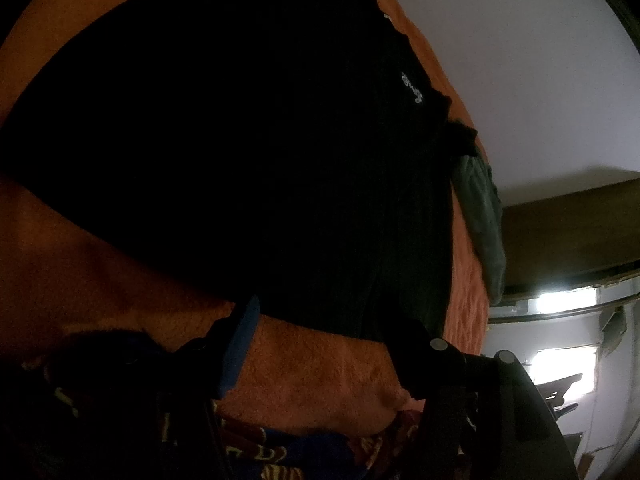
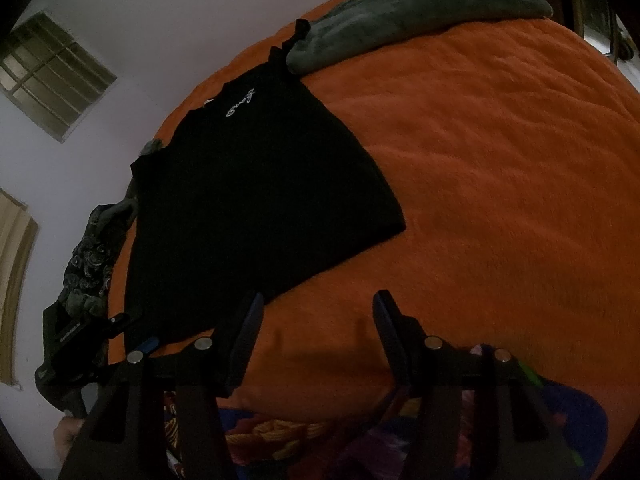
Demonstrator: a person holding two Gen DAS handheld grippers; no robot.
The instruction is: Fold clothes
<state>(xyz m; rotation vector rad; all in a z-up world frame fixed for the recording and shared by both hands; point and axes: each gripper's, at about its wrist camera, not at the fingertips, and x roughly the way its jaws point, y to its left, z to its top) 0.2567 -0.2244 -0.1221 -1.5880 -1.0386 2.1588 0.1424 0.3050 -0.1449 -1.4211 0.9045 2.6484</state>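
Right gripper (image 2: 318, 312) fingers apart, nothing between them, hovering over orange blanket (image 2: 500, 168). Black shirt (image 2: 256, 200) lies flat, its near corner just beside the left finger. Grey garment (image 2: 420, 12) at far edge; left gripper (image 2: 84, 344) at the shirt's left edge.

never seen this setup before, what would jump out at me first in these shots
The bright orange fuzzy blanket fills most of the right wrist view, and a black t-shirt with small white script on the chest lies flat on its left part. A rumpled grey-green garment sits at the blanket's far edge, just beyond the shirt's sleeve. In front, the right gripper stands open over bare orange blanket, nothing between its fingers.
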